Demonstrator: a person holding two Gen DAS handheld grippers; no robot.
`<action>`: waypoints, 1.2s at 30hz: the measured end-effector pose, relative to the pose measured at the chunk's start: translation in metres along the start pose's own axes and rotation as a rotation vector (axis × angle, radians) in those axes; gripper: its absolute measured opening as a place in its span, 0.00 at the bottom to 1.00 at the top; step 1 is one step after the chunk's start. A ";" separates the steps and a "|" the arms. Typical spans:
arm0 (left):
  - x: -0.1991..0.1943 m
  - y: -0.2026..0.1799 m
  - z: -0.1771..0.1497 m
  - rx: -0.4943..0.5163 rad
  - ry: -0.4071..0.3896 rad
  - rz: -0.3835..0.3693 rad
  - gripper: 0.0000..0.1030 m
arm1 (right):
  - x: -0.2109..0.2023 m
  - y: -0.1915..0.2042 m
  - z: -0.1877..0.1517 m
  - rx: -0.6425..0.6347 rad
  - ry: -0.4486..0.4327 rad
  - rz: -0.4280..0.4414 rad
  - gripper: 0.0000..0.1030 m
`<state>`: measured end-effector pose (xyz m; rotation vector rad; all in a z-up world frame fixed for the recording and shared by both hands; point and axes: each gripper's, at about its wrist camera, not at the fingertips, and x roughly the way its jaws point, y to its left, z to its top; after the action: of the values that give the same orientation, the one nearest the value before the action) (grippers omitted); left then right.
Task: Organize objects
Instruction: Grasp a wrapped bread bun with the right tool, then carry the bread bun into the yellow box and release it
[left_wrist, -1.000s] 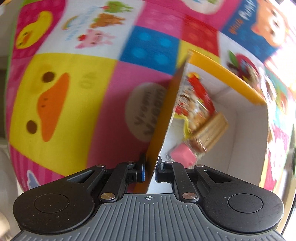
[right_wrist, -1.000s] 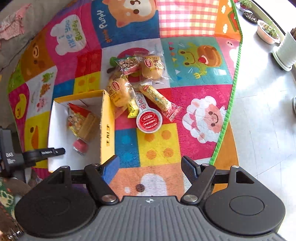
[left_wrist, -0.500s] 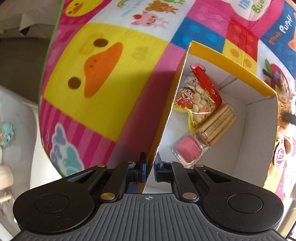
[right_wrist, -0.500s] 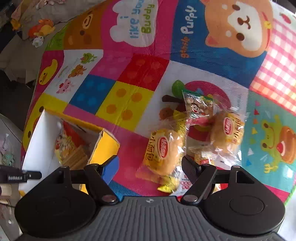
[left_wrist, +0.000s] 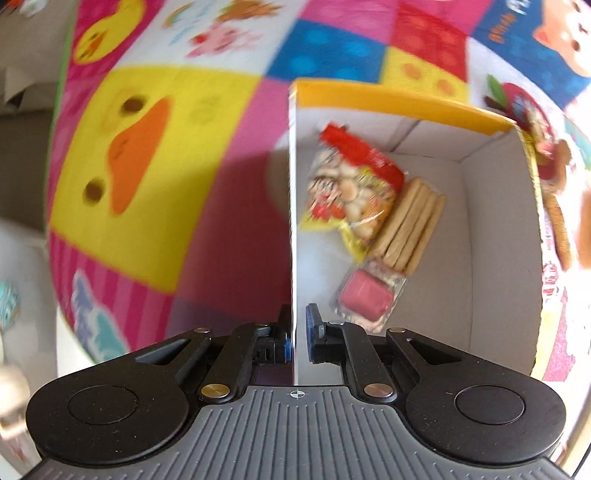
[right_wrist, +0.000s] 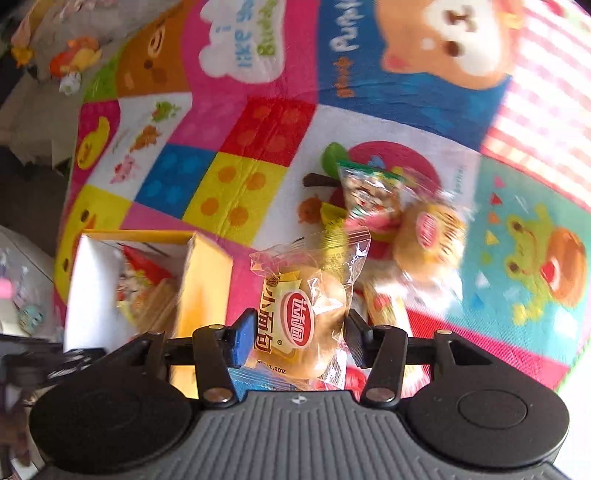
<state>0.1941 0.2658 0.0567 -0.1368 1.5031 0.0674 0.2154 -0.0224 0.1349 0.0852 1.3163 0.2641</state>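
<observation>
Pinching the near wall of the yellow cardboard box (left_wrist: 406, 99), the left gripper (left_wrist: 295, 332) has its jaws narrowed almost onto the thin stiff panel, likely to steady the box for loading. The right gripper (right_wrist: 299, 332) holds a crinkly clear-wrapped bread bun (right_wrist: 306, 317) between its half-closed pads, just right of the box on the soft quilted play mat (right_wrist: 229, 192). Inside lie a glossy snack bag (left_wrist: 351, 188), ridged biscuit sticks (left_wrist: 410, 225) and a pink block (left_wrist: 365, 295); more wrapped snacks (right_wrist: 424, 229) sit farther right.
</observation>
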 end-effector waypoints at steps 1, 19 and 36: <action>0.001 -0.006 0.005 0.027 -0.004 -0.007 0.09 | -0.012 -0.005 -0.009 0.040 0.000 -0.004 0.49; -0.008 -0.045 -0.003 0.321 0.005 -0.086 0.10 | -0.119 0.046 -0.124 0.316 0.002 -0.044 0.49; -0.009 -0.017 0.001 0.328 -0.055 -0.176 0.10 | -0.142 0.129 -0.171 0.341 0.029 -0.084 0.49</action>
<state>0.1968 0.2496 0.0667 -0.0028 1.4219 -0.3136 0.0000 0.0536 0.2526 0.3142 1.3807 -0.0329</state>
